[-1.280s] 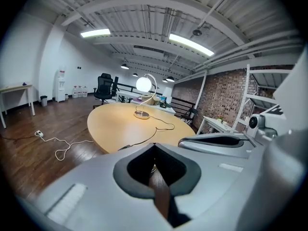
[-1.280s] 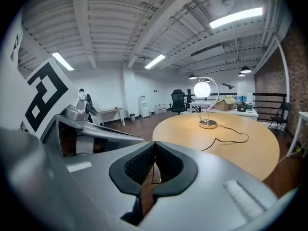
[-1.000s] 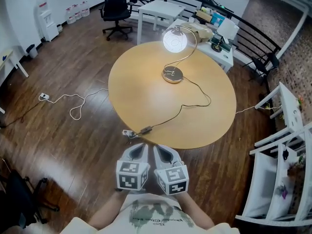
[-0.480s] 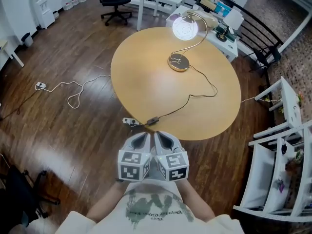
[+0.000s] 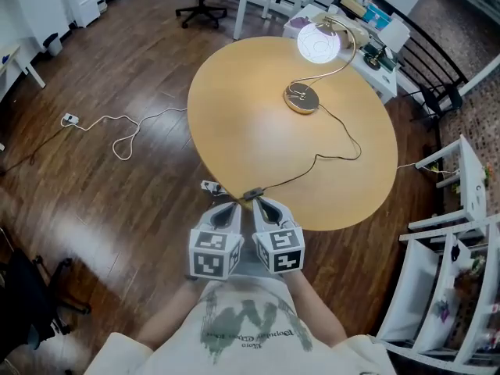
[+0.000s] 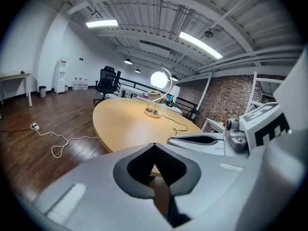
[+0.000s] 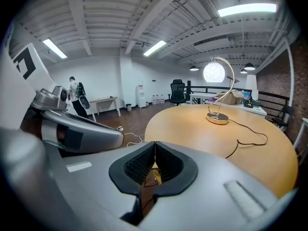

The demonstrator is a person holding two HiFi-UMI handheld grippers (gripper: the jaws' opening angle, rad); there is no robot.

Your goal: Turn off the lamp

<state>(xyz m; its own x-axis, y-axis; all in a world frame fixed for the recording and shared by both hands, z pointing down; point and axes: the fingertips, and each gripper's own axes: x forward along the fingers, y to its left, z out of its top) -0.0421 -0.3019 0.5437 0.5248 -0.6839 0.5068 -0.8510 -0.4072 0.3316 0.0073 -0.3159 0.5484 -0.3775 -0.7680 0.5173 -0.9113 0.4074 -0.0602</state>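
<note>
Lit round-headed lamp (image 5: 318, 44), curved metal arm, brass disc base: far side of round wooden table (image 5: 250, 123). Grey left gripper (image 5: 229, 209), grey right gripper (image 5: 263, 207): side by side at table's near edge, jaws together, empty.

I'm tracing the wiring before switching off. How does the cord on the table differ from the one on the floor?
The table cord is dark; the floor cord is white. The table cord runs from the lamp base to the table's near edge; the floor cord loops across the wood floor from a small white block toward the table. Both lie slack in loose curves.
</note>
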